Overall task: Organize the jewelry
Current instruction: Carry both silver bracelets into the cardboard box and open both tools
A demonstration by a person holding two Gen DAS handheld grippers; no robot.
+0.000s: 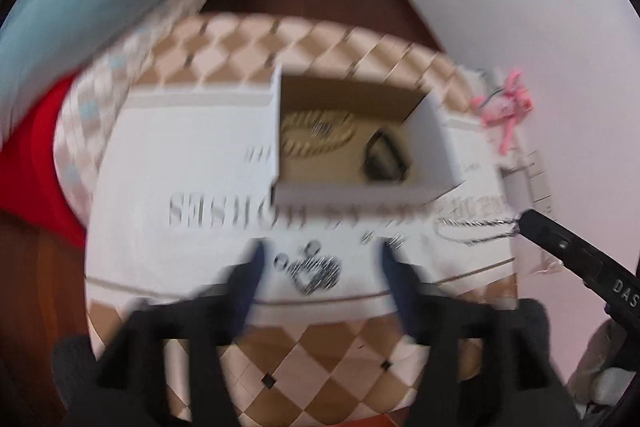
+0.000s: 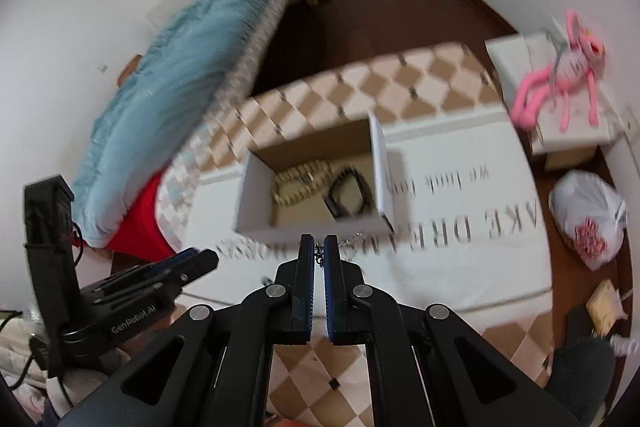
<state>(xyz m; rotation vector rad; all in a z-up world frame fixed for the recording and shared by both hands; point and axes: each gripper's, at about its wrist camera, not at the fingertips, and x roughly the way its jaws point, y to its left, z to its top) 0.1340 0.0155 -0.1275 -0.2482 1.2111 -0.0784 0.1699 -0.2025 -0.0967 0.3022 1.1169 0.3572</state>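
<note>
The left tongs (image 1: pixel 320 259) stood wide over a loose chain (image 1: pixel 316 273) on the table (image 1: pixel 160 155). The right tongs (image 2: pixel 319 247) were clamped on a second chain (image 2: pixel 348 239), which trailed toward 1 o'clock. At 12 o'clock sat the box (image 1: pixel 352 191), holding a bracelet (image 1: pixel 316 137).

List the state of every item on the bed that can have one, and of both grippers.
Left gripper: open, nothing between its fingers.
Right gripper: shut on the silver chain necklace.
Small white cardboard box: open, holding a beaded cream bracelet and a dark band.
Loose silver jewelry pile: lying on the white printed cloth, outside the box.
Pink plush toy: lying on a white box.
</note>
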